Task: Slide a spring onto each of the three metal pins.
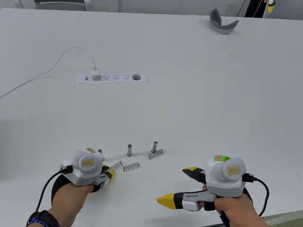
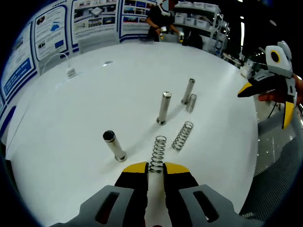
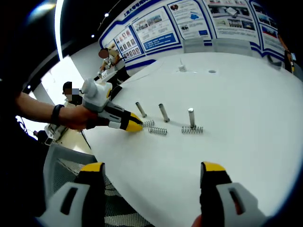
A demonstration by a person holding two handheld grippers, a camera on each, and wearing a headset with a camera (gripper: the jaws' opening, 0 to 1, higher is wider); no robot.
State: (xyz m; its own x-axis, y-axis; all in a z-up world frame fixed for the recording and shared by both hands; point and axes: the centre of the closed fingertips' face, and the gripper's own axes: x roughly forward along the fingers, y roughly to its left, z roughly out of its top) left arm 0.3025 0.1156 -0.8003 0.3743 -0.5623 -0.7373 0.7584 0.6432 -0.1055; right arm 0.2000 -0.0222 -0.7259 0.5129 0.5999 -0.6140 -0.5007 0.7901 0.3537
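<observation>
Three short metal pins stand upright on the white table: the left pin, the middle pin and the right pin. Three springs lie flat near them. My left gripper is shut on the near end of the left spring. The second spring lies beside it, and the third spring rests against the right pin's base. My right gripper is open and holds nothing, to the right of the pins.
A white power strip with a plugged-in cable lies further back on the table. A grey curved object sits at the far right. The table's front edge runs just below my right hand. People stand in the background.
</observation>
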